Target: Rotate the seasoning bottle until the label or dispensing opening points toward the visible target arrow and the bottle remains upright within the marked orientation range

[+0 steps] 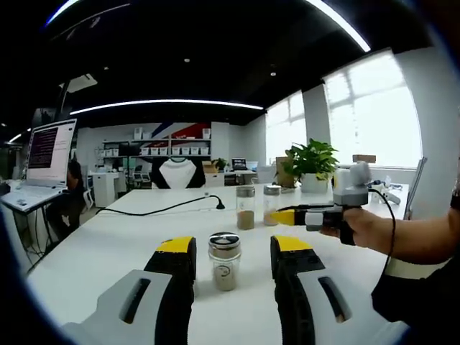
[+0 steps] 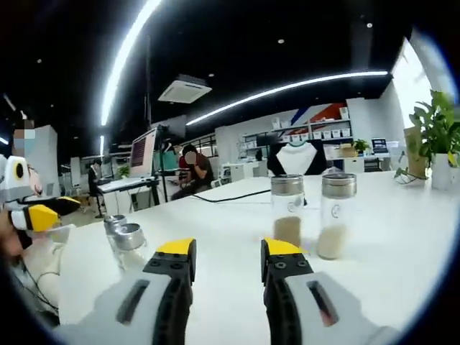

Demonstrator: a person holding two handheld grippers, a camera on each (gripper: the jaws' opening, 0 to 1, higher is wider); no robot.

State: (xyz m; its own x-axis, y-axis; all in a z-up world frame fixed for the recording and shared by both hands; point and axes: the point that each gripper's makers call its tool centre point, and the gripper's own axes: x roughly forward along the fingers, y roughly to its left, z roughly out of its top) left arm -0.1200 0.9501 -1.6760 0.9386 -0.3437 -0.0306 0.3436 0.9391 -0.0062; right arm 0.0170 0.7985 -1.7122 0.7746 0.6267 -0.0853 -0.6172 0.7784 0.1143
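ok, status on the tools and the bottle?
Left tool open, astride the small bottle, not touching. Right tool open, facing two tall bottles. Bottle upright. Nothing in the way.

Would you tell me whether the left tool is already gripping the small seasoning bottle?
No, the small seasoning bottle stands upright on the table between the left tool's open jaws, with gaps on both sides.

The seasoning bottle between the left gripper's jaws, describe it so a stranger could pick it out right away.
On the white table, nearest the left gripper, stands a short glass seasoning bottle with a silver lid. Unlike the two taller shakers beyond it near the black cable, it stands alone between the open yellow-tipped jaws.
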